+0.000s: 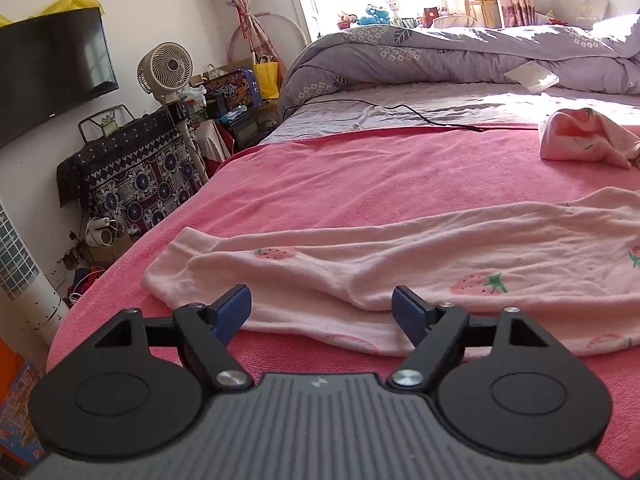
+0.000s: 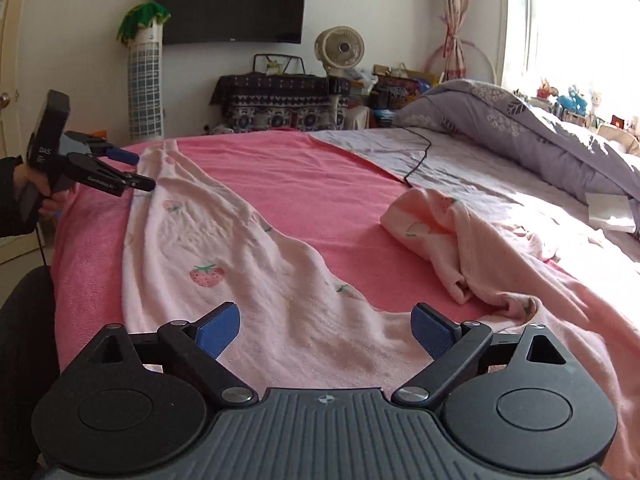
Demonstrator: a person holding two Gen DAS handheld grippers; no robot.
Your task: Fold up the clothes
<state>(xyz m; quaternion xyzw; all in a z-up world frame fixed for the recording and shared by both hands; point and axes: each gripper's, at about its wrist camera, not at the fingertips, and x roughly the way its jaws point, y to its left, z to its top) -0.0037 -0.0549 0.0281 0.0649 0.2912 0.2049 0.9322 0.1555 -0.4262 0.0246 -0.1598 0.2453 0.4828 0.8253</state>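
Pale pink strawberry-print trousers (image 1: 400, 264) lie spread on a pink blanket (image 1: 360, 176) on the bed. One leg runs flat toward the left; its cuff end sits just in front of my left gripper (image 1: 322, 308), which is open and empty, low over the fabric. In the right wrist view the same garment (image 2: 240, 264) stretches from my right gripper (image 2: 326, 330), open and empty over the waist part, to the left gripper (image 2: 138, 170) at the far cuff. The other leg (image 2: 448, 232) lies bunched at the right.
A lilac quilt (image 1: 440, 52) is heaped at the far side with a white paper (image 1: 530, 76) on it. A black cable (image 1: 400, 110) crosses the grey sheet. A fan (image 1: 164, 68), covered cabinet (image 1: 132, 168) and wall television (image 1: 48, 68) stand beyond the bed's left edge.
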